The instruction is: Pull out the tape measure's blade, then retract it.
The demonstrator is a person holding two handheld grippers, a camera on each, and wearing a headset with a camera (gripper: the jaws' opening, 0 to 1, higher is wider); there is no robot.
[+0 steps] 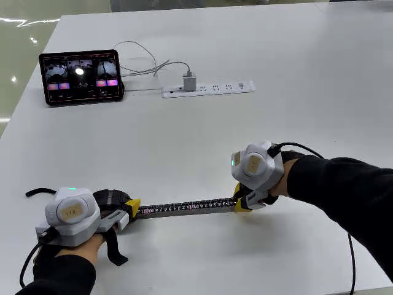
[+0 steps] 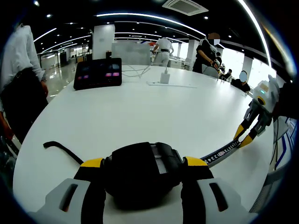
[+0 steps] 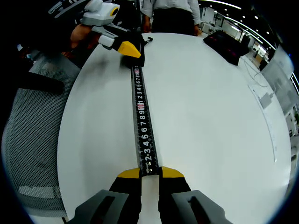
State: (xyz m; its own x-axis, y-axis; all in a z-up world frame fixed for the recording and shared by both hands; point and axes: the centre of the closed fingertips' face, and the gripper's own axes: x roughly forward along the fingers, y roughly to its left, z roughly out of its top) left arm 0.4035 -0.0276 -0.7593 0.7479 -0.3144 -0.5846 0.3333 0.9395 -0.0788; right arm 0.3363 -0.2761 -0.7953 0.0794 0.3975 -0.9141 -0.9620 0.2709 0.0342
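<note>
Black tape measure (image 1: 115, 200) sits lower left in head view. Its numbered blade (image 1: 184, 207) is out, lying flat, running right to center.

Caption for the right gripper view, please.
Right tool holds the extended blade by its end, across the white table from the tape measure case clamped in the left tool.

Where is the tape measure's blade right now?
In the head view the blade lies stretched along the table, between the black case in the left gripper and the right gripper, whose jaws pinch its tip.
</note>
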